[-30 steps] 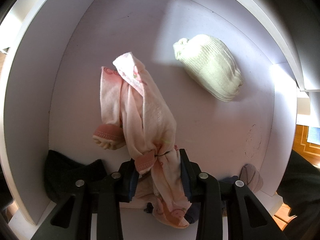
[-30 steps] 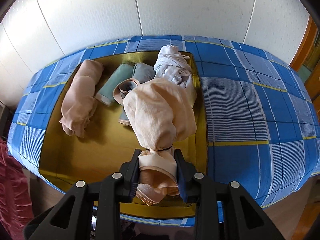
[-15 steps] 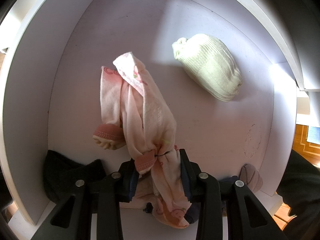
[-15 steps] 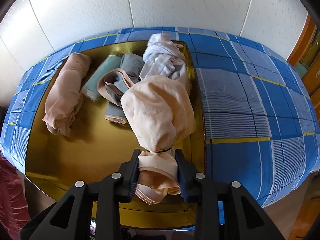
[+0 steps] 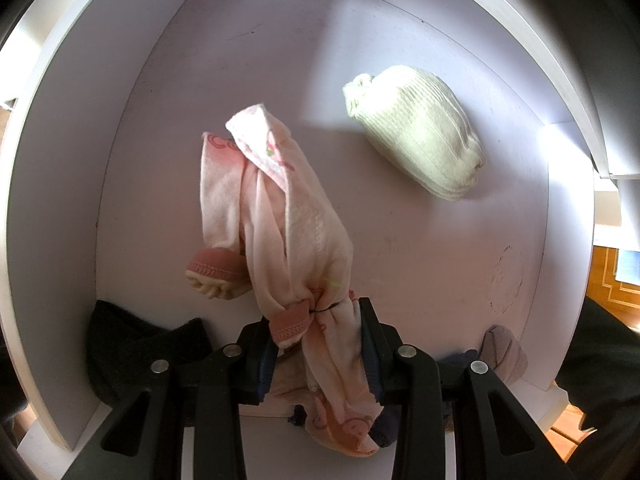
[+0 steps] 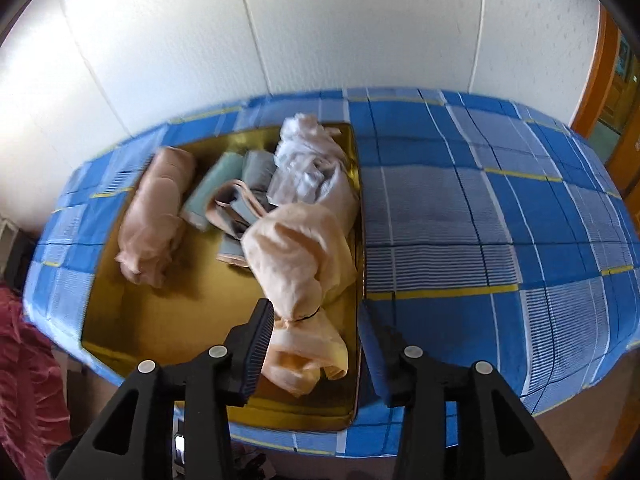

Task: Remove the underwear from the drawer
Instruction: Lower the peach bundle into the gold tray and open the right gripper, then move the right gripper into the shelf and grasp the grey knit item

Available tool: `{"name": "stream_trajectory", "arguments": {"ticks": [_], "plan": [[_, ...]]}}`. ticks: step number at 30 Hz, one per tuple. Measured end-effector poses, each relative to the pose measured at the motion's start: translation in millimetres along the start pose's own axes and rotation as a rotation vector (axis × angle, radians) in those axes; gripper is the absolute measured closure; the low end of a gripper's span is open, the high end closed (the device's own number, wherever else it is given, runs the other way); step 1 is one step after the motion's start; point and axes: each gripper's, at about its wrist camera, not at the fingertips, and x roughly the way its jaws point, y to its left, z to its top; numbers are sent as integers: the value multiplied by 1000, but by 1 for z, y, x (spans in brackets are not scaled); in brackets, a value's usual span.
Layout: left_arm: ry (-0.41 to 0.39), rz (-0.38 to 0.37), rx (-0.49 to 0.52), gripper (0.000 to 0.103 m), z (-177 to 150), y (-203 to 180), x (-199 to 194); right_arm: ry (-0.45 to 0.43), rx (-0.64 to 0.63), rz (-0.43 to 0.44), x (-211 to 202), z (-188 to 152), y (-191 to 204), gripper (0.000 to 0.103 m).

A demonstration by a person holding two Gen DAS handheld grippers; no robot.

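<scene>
Soft pink cloth underwear (image 5: 288,240) against matt white drawer (image 5: 420,248). Ribbed cream knit bundle (image 5: 416,136). Glossy gold tray (image 6: 168,320) on woven checked bedcover (image 6: 480,220).

The left wrist camera is sitting just behind the left hand-held gripper (image 5: 318,344), looking steeply down along its fingers into the white drawer (image 5: 420,240), close enough that the drawer walls are filling the frame. The right wrist camera is riding behind the right hand-held gripper (image 6: 316,344), facing forward and down over a gold tray (image 6: 168,320) on a blue checked bed (image 6: 500,220), with a white panelled wall (image 6: 320,28) beyond. The two views are sharing no part of the scene.
</scene>
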Motion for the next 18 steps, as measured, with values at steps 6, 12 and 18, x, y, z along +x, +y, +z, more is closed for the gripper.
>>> {"name": "stream_trajectory", "arguments": {"ticks": [6,12,18], "plan": [[0,-6,-8,66,-1,1,0,-74,-117,136,-41,-37,5,59],[2,-18,-21,66,-1,7,2,-57,-344,294,-64,-111,20,59],[-1,-26,-28,66,-1,8,1,240,-503,263,2,-199,34,59]]}}
